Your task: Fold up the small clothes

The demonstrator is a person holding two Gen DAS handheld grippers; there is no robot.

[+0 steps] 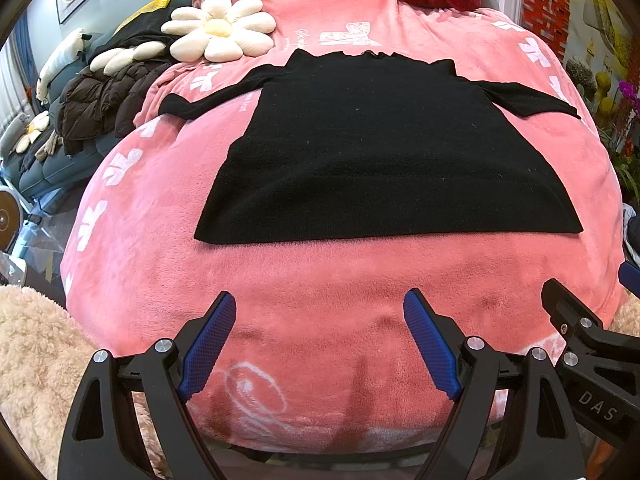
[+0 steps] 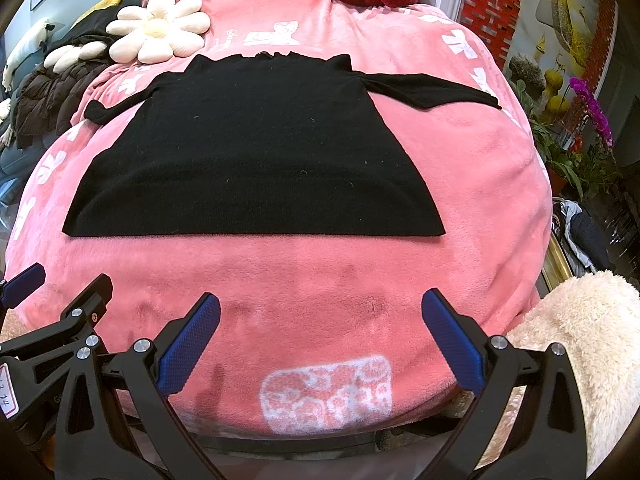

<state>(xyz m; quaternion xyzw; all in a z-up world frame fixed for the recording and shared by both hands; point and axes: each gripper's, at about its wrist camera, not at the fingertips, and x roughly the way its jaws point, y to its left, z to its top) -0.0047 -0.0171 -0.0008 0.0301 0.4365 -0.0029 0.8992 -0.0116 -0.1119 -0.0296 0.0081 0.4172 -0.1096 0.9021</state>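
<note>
A black sweater (image 1: 372, 152) lies flat on a pink blanket (image 1: 320, 280) in the middle of both frames, its hem nearest the cameras and its neckline toward the top. Its long axis runs from the bottom of the frame to the top, with one sleeve stretched to the left and the other to the right. The left gripper (image 1: 320, 344) and the right gripper (image 2: 320, 344) both hang open and empty at the bottom of their frames, short of the hem, with bare blanket between. The left one faces the hem's left half, the right one its right half. Open blanket borders both sleeves; a flower cushion (image 1: 220, 30) sits near the left shoulder, so folding inward looks unobstructed.
</note>
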